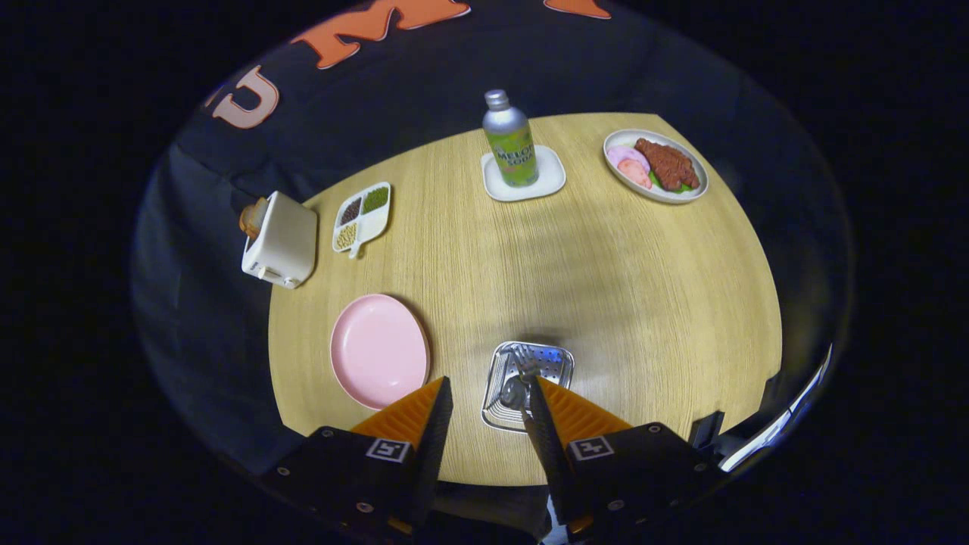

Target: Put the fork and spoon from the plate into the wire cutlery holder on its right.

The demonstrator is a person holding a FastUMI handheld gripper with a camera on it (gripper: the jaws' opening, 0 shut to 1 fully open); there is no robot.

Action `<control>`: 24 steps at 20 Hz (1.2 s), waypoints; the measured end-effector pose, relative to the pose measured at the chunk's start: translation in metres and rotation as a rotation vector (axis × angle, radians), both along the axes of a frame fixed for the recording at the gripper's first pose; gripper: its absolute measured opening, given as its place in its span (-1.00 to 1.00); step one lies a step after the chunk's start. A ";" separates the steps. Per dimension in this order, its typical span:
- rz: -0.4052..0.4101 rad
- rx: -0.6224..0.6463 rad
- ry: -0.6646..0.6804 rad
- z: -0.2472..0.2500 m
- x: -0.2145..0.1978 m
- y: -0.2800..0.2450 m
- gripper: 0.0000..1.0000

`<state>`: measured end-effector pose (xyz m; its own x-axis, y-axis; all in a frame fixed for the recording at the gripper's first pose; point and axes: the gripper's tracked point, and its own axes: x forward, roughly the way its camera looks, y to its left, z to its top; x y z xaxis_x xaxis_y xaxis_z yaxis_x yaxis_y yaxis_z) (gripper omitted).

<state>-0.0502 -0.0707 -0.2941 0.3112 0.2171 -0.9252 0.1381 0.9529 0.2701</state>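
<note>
Gripper view: a pale wood-grain surface (606,303) stands against dark cloth walls. The hand-held gripper (488,397) hangs over the near edge, fingers spread, pinching nothing. The pink plate (378,350) lies bare near the left edge. The wire cutlery holder (526,382), to its right, holds cutlery (515,390). A toaster (280,238) sits at the far-left corner.

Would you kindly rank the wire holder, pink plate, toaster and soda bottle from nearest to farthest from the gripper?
From the open gripper:
1. Wire holder, at the right finger's tip, cutlery inside.
2. Pink plate, beside the left finger.
3. Toaster, beyond the plate.
4. Soda bottle, far across the table.
</note>
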 end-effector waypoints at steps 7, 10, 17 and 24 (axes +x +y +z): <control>-0.005 -0.042 -0.390 0.060 0.045 0.014 0.77; 0.014 -0.067 -0.549 0.097 0.055 0.018 0.86; -0.005 -0.144 -0.879 0.173 0.065 0.031 0.91; -0.013 -0.241 -1.159 0.247 0.061 0.037 0.91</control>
<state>0.0113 -0.0333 -0.0467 0.9922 0.0665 -0.1058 -0.0610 0.9967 0.0544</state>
